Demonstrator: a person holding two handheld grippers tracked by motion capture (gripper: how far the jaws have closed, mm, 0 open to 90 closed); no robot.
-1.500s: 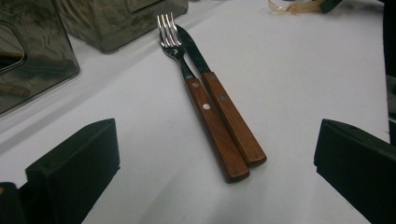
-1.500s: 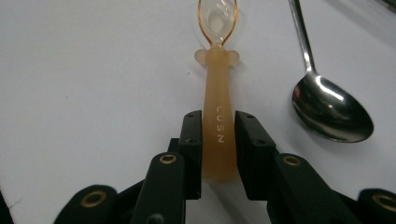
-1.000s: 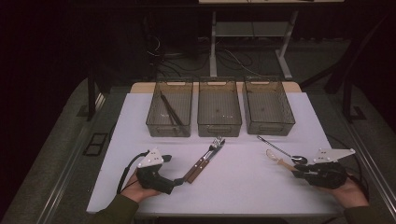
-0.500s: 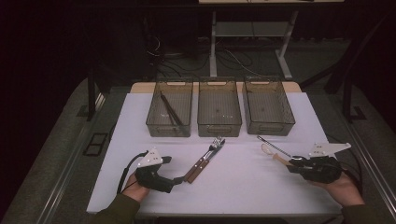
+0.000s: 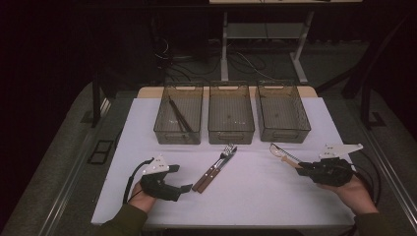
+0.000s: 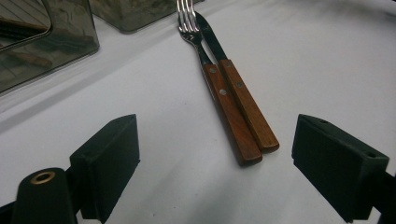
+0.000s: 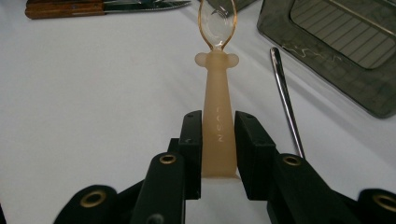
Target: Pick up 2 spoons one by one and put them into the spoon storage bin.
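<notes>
- High view: right gripper (image 5: 299, 166) is lifting the spoon (image 5: 281, 153) slightly versus a second ago, just in front of the right bin (image 5: 282, 115); left gripper (image 5: 186, 188) is staying put.
- Left gripper view: jaws standing open, just been narrowing, nothing between; fork (image 6: 212, 79) and knife (image 6: 238, 91) lying ahead.
- Right gripper view: jaws clamping spoon handle (image 7: 218, 126); embossed lettering there, possibly "NUK", too faint.

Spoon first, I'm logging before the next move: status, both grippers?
Right gripper shut on spoon. Left gripper open, jaws just closing some, fork and knife ahead, untouched. Metal utensil lies beside spoon.
</notes>
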